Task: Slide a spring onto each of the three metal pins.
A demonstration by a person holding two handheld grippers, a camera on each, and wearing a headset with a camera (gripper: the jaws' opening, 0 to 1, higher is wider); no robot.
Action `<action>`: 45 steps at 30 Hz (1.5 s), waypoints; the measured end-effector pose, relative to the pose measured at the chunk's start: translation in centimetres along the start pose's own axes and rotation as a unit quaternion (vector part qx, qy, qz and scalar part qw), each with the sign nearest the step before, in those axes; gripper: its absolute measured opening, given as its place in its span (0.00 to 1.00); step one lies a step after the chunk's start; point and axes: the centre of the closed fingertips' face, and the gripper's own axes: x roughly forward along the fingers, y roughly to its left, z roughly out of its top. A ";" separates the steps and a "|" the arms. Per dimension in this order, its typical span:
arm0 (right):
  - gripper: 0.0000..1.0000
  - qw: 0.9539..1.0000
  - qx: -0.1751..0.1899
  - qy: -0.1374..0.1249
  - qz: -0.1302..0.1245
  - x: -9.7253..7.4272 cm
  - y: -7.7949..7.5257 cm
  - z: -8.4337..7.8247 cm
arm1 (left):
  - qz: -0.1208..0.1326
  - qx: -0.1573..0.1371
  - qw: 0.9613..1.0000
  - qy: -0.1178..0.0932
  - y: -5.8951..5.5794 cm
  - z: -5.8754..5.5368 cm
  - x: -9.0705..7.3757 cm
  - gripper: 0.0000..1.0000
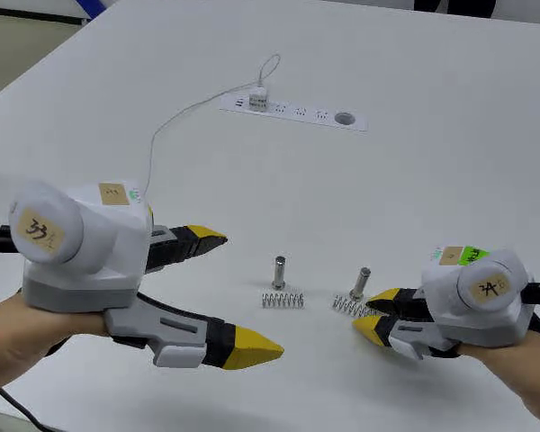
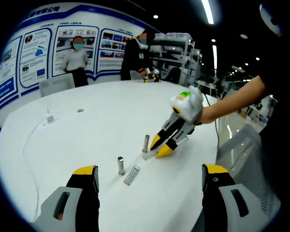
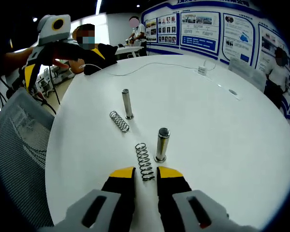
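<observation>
Holding the right gripper's jaws a narrow gap apart, bracketing the near end of a spring lying flat on the table; not pinching it yet, judging by the slack on either side; facing, just beyond the tips and slightly to their right, an upright metal pin, bare; looking farther ahead and to the left at a second spring lying beside a second pin, also bare.

Counting two pins and two springs here, with nothing threaded on so far; leaving, by that reading, the whole task ahead, beginning with this pickup.

Angling the right hand low over the table, with the jaws pointing toward the nearer pin; hovering the left gripper well apart from both pins, jaws spread wide and gripping nothing; carrying the left hand seemingly higher above the surface.
</observation>
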 end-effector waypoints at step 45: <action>0.10 1.000 -0.021 -0.013 0.014 -1.6 1.3 1.5 | -0.018 0.014 1.000 -0.007 -1.1 1.1 0.5 0.86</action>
